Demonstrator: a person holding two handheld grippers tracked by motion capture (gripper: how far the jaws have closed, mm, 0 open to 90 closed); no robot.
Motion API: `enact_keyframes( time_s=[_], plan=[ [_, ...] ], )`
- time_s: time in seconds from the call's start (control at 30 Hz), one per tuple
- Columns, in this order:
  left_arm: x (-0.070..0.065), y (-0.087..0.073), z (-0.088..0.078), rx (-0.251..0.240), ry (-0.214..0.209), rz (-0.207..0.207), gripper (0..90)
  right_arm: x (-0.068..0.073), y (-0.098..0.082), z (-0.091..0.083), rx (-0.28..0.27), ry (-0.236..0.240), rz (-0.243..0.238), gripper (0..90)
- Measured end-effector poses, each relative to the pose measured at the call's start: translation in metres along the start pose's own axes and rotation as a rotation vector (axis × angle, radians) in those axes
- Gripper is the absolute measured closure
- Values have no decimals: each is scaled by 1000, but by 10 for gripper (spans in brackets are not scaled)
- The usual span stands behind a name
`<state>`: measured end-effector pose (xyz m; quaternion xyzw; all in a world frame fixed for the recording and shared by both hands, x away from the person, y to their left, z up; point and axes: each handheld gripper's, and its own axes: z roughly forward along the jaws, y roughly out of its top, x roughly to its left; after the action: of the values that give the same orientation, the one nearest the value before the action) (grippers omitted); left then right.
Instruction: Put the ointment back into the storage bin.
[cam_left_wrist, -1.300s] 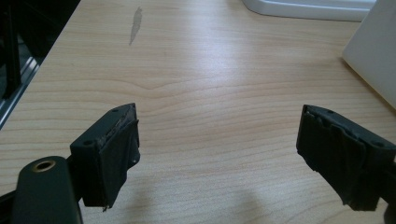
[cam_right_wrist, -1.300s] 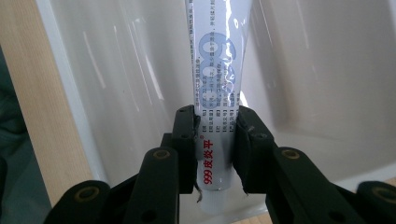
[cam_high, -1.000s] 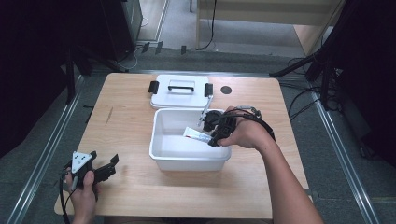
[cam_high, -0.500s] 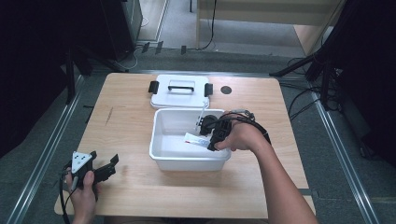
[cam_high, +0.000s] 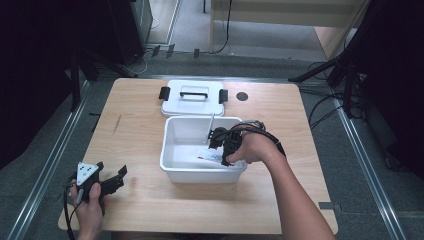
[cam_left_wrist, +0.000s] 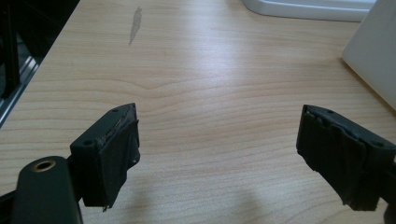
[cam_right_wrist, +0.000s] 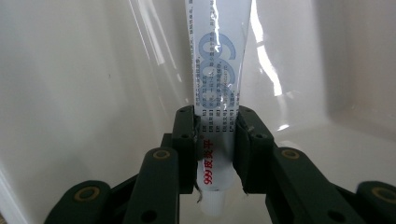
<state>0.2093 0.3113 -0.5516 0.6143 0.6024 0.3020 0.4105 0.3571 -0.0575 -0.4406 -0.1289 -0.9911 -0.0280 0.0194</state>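
My left gripper (cam_high: 114, 181) idles left of the white plastic bin (cam_high: 172, 150), jaws spread and empty. My right gripper (cam_right_wrist: 216, 122) pinches the white printed ointment tube (cam_right_wrist: 215, 79) inside that bin; I'd lower it flat onto the floor before releasing.

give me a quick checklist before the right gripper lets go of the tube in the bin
1. Tube clamped between the right gripper fingers: ok.
2. Tube inside the bin walls, not over the rim: ok.
3. Tube resting on the bin floor: cannot tell, its far end seems to lean on the wall.
4. Bin floor under the tube free of other items: ok, white plastic all around it.
5. Left gripper out of the way: ok, open, at the near left of the table.
6. Lid off, behind the bin: ok.
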Motion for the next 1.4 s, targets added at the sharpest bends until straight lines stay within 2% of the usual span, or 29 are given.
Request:
enact_keyframes(
  time_s=[0.27, 0.47, 0.77, 1.23, 1.4],
  plan=[
    [0, 0, 0, -2, -1, 0, 139, 1, 4, 6, 35, 17, 6, 728],
    [0, 0, 0, -1, -1, -1, 139, 1, 7, 14, 97, 17, 12, 725],
    [0, 0, 0, 3, -3, 2, 139, 1, 6, 15, 110, 14, 14, 721],
    [0, 0, 0, 3, -3, 2, 140, 1, 4, 9, 83, 10, 30, 701],
    [0, 0, 0, 4, -4, 3, 140, 1, 1, 0, 52, -5, 35, 801]
  ],
)
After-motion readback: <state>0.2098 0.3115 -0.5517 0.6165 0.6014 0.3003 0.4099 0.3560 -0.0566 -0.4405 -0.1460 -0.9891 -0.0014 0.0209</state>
